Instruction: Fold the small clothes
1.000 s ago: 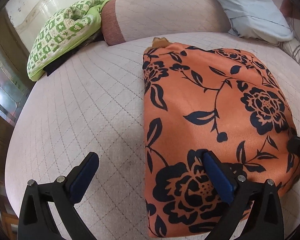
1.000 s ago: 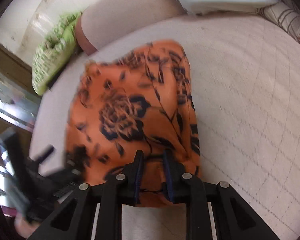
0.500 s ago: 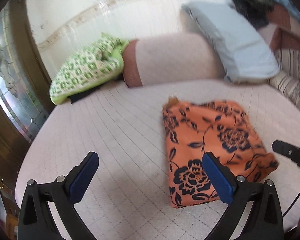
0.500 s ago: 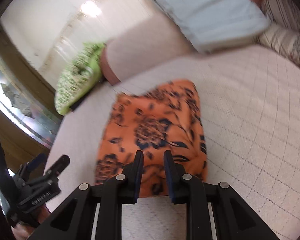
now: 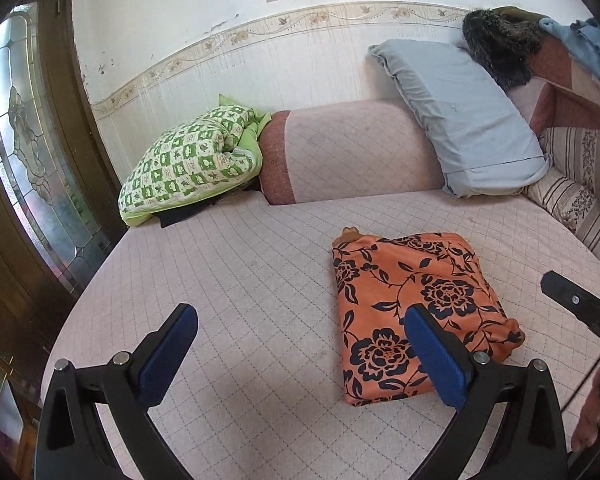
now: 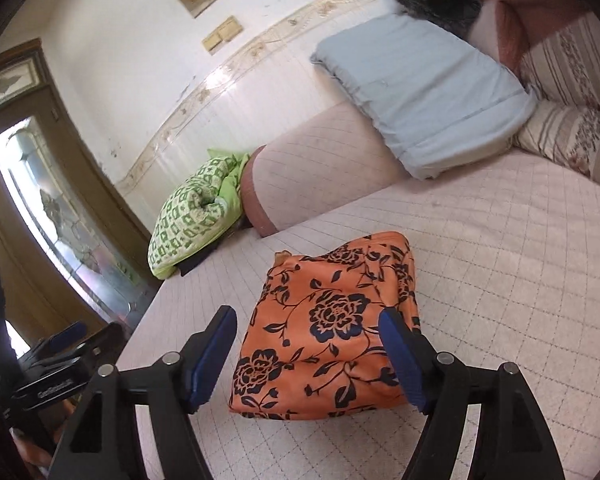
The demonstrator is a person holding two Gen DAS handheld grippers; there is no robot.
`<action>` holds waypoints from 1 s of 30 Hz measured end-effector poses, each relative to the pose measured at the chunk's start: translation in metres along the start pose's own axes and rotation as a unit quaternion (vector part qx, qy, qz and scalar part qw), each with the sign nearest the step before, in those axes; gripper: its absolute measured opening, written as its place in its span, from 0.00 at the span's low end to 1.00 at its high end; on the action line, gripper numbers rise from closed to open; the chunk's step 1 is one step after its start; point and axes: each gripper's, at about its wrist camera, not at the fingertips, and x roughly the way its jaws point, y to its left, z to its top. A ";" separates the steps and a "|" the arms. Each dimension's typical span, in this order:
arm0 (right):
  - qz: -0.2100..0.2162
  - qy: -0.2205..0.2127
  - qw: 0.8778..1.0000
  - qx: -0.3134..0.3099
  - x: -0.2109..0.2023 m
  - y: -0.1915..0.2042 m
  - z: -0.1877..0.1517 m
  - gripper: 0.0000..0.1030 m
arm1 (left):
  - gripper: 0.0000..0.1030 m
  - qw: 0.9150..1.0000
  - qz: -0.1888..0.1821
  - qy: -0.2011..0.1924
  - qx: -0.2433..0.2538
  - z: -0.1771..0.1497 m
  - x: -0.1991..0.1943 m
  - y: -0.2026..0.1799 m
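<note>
Pink quilted bed (image 5: 260,280): folded orange floral garment (image 5: 412,312) lower right of centre; green checked quilt (image 5: 192,168), blue pillow (image 5: 460,120) along top.

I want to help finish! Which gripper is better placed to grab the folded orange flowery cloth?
Probably the right gripper: the folded orange flowery cloth sits between its open fingers. The left gripper mostly faces bare quilted pink mattress.

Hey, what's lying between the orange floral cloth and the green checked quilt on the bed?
Nothing: in the left wrist view, only bare quilted bedcover runs from the orange cloth to the green quilt.
</note>
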 end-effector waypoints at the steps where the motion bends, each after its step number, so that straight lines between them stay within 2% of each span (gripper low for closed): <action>1: -0.002 0.002 1.000 0.009 0.001 -0.004 0.001 0.74 | 1.00 1.000 0.000 -0.002 0.001 0.000 -0.002 0.000; 9: -0.004 0.007 1.000 0.008 0.013 -0.007 0.005 0.74 | 1.00 1.000 0.014 -0.011 0.018 0.004 -0.015 -0.004; 17: 0.018 0.000 1.000 0.006 0.008 -0.012 0.008 0.74 | 1.00 0.999 0.012 -0.004 0.032 0.000 0.002 -0.014; 19: 0.037 0.013 0.999 0.000 0.011 -0.009 0.007 0.70 | 1.00 1.000 0.002 0.007 0.028 -0.002 0.017 -0.014; 21: 0.056 0.029 0.998 0.005 0.018 -0.007 0.005 0.58 | 1.00 0.999 -0.008 0.034 0.032 -0.006 0.038 -0.017; 23: 0.049 0.054 0.997 0.003 0.031 -0.007 0.002 0.45 | 1.00 0.997 -0.014 0.070 0.039 -0.013 0.066 -0.021; 25: 0.031 0.078 0.996 0.007 0.045 -0.008 -0.001 0.39 | 1.00 0.995 -0.016 0.096 0.037 -0.024 0.100 -0.026; 30: -0.005 0.120 0.993 0.000 0.085 -0.009 -0.008 0.38 | 1.00 0.988 -0.027 0.150 0.022 -0.038 0.164 -0.033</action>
